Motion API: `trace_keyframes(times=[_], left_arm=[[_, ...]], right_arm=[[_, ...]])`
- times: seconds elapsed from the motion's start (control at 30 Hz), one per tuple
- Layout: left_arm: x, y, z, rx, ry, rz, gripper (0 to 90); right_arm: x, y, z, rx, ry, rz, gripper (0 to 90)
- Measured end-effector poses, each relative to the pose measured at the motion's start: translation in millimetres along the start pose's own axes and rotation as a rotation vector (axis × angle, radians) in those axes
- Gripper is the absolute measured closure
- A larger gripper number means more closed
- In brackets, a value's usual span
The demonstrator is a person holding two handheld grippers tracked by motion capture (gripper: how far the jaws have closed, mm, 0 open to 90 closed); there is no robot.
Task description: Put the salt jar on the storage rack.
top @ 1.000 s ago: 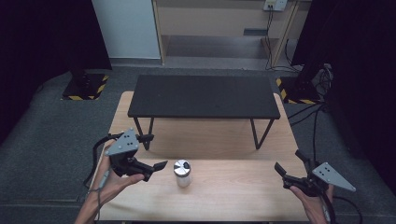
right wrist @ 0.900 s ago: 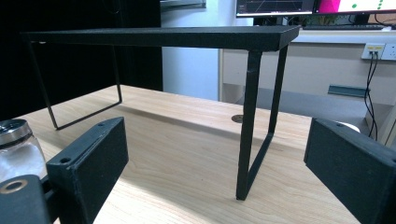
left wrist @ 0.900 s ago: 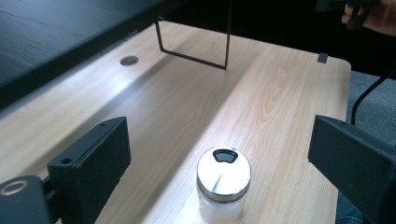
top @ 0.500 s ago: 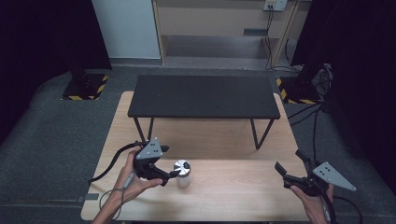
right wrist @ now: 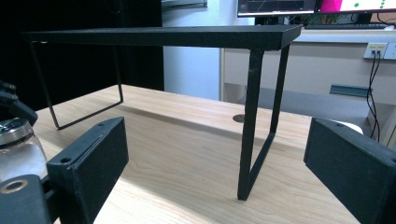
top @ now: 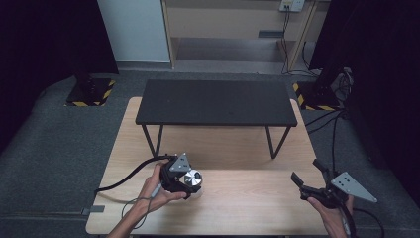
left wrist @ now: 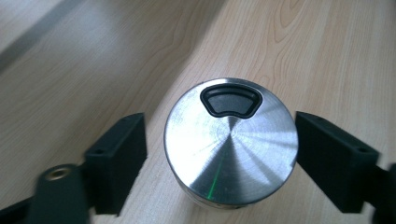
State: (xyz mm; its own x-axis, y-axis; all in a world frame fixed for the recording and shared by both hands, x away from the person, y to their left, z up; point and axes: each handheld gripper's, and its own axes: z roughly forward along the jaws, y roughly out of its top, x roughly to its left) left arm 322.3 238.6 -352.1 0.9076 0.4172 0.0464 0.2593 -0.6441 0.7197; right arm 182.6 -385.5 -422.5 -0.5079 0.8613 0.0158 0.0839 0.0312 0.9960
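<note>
High view: a light wooden table [top: 237,208] carries a black metal stand with thin legs [top: 216,102] at its far side; near the front edge, left of centre, stands a round brushed-steel canister with a black tab in its lid [top: 192,179]. The left gripper [top: 184,184] reaches over it. Left gripper view: its fingers [left wrist: 122,154], having just been closing, flank the canister, a narrow gap visible on the left. Right gripper view: the right gripper [right wrist: 215,168] hovers with fingers wide, nothing between them.
</note>
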Motion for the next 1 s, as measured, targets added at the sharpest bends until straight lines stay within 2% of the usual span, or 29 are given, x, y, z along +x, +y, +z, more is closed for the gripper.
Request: trace_keyframes(times=[0.07,0.1,0.13,0.43,0.63,0.73,0.8,0.87,0.9,1.0], left_arm=[[0.7,-1.4,0.9,-0.006,-0.011,0.004,24.7],[1.5,-3.0,1.0,-0.017,-0.022,0.010,29.9],[-0.5,-4.2,0.9,-0.025,-0.014,0.008,32.5],[2.3,-4.1,-0.9,-0.030,-0.027,-0.001,33.6],[-0.1,-3.1,-4.4,-0.030,-0.021,-0.009,33.7],[1.2,-3.9,-14.5,-0.060,-0.016,-0.041,33.7],[1.5,-0.7,-22.8,-0.070,-0.008,-0.036,33.8],[0.6,8.9,-33.7,-0.063,0.007,-0.014,33.7],[0.9,12.8,-39.4,-0.068,0.011,-0.016,33.7],[5.7,25.2,-57.4,-0.082,-0.002,-0.017,33.8]], right_arm=[[0.0,-0.1,-0.1,0.000,-0.001,0.001,6.3],[0.0,-0.2,-0.1,0.000,-0.002,0.002,6.3],[-0.3,-0.2,0.0,0.001,-0.002,0.003,6.3],[-0.1,-0.2,0.9,0.004,0.001,0.003,6.3],[-0.1,-0.2,0.9,0.005,0.002,0.002,6.3],[-0.1,-0.2,1.1,0.004,0.001,0.003,6.3],[-0.4,-0.2,1.3,0.004,0.003,0.004,6.3],[-0.6,-0.1,1.6,0.005,0.008,0.003,6.3],[-0.4,0.0,1.8,0.005,0.008,0.002,6.3],[0.1,0.3,1.8,0.002,0.010,0.002,6.3]])
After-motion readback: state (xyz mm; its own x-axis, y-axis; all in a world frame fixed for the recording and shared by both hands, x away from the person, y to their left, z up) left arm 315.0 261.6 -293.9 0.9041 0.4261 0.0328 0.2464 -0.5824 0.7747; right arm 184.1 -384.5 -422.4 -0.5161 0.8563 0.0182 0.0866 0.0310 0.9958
